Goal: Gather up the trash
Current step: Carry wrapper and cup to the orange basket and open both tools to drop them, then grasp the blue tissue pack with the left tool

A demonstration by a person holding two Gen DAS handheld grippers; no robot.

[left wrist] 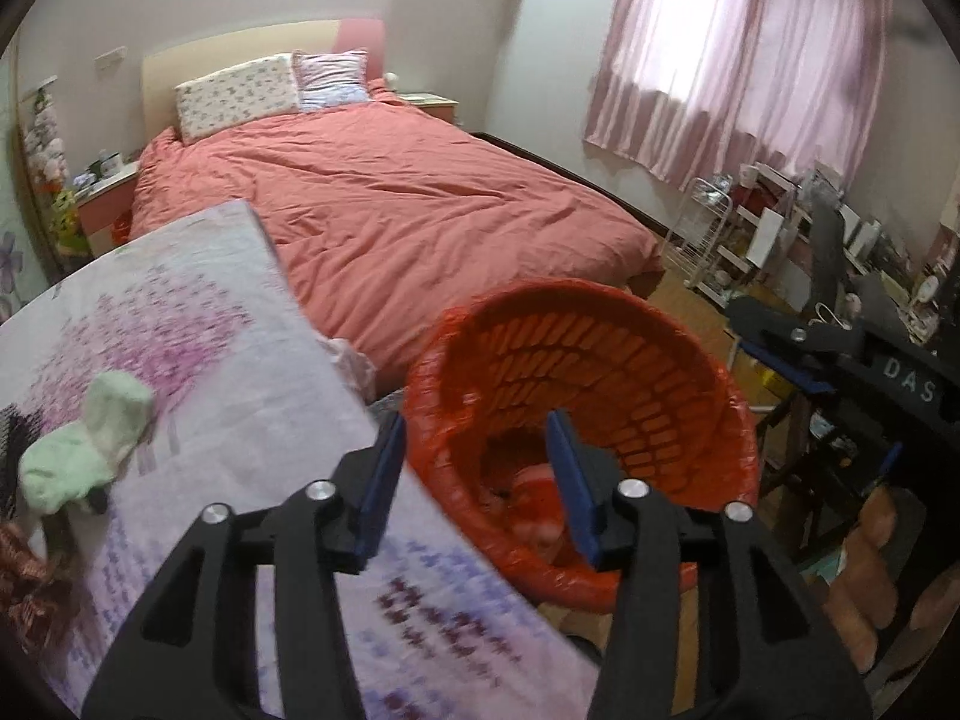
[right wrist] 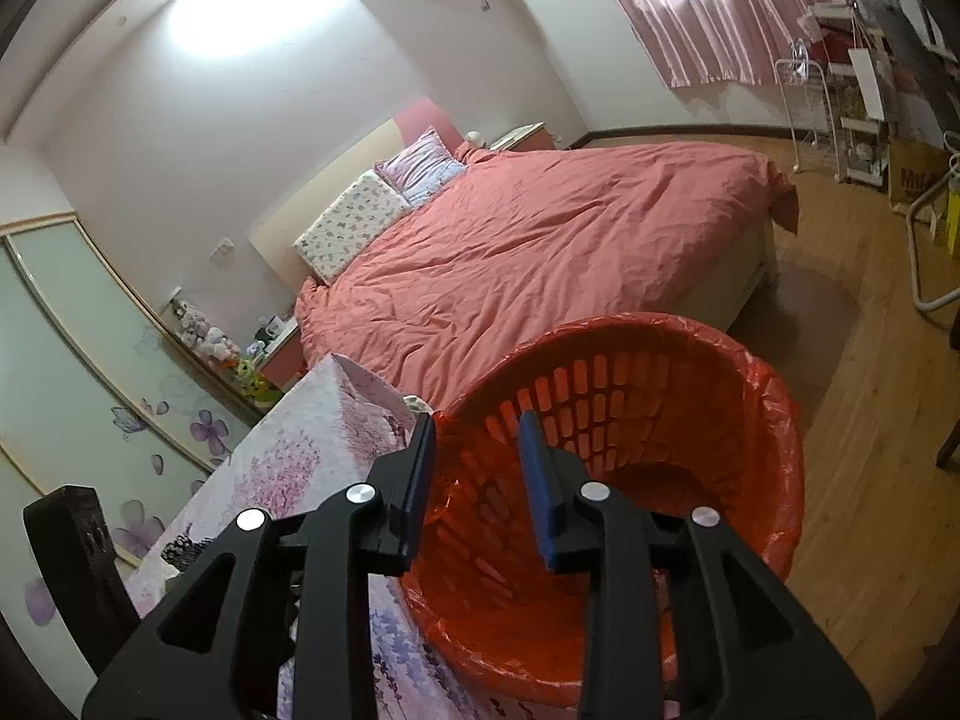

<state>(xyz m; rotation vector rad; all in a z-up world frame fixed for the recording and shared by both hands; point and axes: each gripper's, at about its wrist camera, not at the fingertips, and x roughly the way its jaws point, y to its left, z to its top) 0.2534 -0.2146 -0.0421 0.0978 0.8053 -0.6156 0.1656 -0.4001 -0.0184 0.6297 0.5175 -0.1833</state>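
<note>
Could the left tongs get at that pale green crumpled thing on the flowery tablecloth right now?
Probably yes. The left tongs are open with nothing between them, and the green crumpled thing lies in the open on the tablecloth, off to their left, nothing covering it. They would have to swing away from the red basket.

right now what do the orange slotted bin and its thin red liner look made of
The orange slotted bin looks like moulded rigid plastic: even rows of slots, smooth matte walls. The thin red liner looks like glossy plastic film, crinkled and translucent over the rim.
</note>
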